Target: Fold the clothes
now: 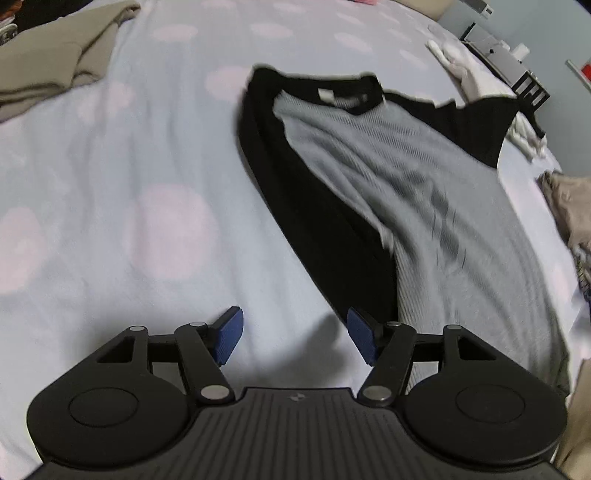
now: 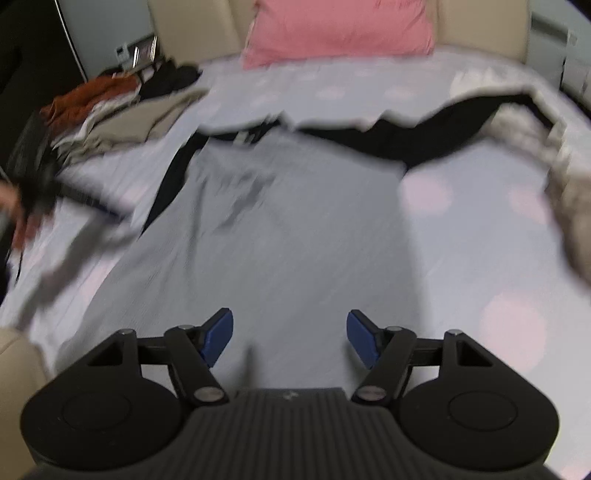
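Note:
A grey shirt (image 1: 417, 195) with black sleeves and a black collar lies face up on the bed sheet (image 1: 110, 184). Its left sleeve is folded in along the body as a black strip (image 1: 295, 206). My left gripper (image 1: 294, 332) hangs open over the sheet just left of the shirt's lower part, nothing between its blue pads (image 1: 231, 334). In the right wrist view the same shirt (image 2: 288, 229) spreads ahead, its right sleeve (image 2: 443, 129) stretched out to the side. My right gripper (image 2: 290, 334) is open above the shirt's lower body, empty. That view is blurred.
Beige folded clothes (image 1: 55, 59) lie at the far left of the bed, with an orange garment (image 2: 96, 96) behind them. A pink pillow (image 2: 340, 29) rests at the headboard. White and beige cloth (image 1: 469, 70) bunches along the right edge. A hand (image 2: 14, 214) shows blurred at left.

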Available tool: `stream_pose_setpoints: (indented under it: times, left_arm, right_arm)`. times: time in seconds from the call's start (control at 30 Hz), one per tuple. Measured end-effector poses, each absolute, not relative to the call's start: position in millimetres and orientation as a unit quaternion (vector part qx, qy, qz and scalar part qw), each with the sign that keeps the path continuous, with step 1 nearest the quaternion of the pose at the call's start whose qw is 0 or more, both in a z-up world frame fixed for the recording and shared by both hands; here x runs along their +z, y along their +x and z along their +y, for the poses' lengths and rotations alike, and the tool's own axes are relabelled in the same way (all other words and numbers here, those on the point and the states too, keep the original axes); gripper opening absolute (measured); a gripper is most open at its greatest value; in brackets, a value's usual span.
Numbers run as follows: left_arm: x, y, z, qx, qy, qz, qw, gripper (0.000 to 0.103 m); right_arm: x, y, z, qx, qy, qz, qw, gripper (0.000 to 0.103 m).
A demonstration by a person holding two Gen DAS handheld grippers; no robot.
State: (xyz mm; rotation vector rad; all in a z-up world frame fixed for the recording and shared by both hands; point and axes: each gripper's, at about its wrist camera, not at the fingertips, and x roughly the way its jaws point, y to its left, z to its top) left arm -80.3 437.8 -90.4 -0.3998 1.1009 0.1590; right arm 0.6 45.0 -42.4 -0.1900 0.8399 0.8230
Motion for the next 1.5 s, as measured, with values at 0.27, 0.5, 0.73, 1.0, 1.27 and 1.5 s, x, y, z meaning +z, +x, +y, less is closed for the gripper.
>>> stream_pose_setpoints:
  times: [0.27,0.5,0.73,1.0,1.27,1.5]
  left_arm:
    - [-86.8,-68.9,424.8,0.071,-0.232,0.496,0.834,0.061]
    - [-89.6,-61.4,418.4,0.104,-0.213,0.501,0.832,0.061]
    - [-91.1,-56.6,418.8,0.103,-0.21,0.497,0.836,0.053]
    - [-94.0,-53.4,421.1,0.094,-0.228,0.49,0.836,0.007]
    - [-95.2,-55.6,424.1,0.095,-0.244,0.482,0.836,0.004]
    - [-88.4,-61.1,432.4,0.086,-0.238,0.486,0.836,0.004]
  right_arm:
    - [-27.4,229.7,13.4,0.285,0.018,0.385,0.878,0.086]
    - [-65.0,328.6,47.7,0.22,0.065,0.428,0.874,0.085]
    - [-101.6,348.6,80.9,0.22,0.064,0.439,0.869,0.065]
    - [-109.2,344.8,92.1,0.257,0.04,0.422,0.868,0.008]
    - [-80.2,307.3,71.6,0.249,0.036,0.37,0.894,0.007]
    - [-50.5,215.2,42.3,0.199,0.043,0.328,0.923,0.007]
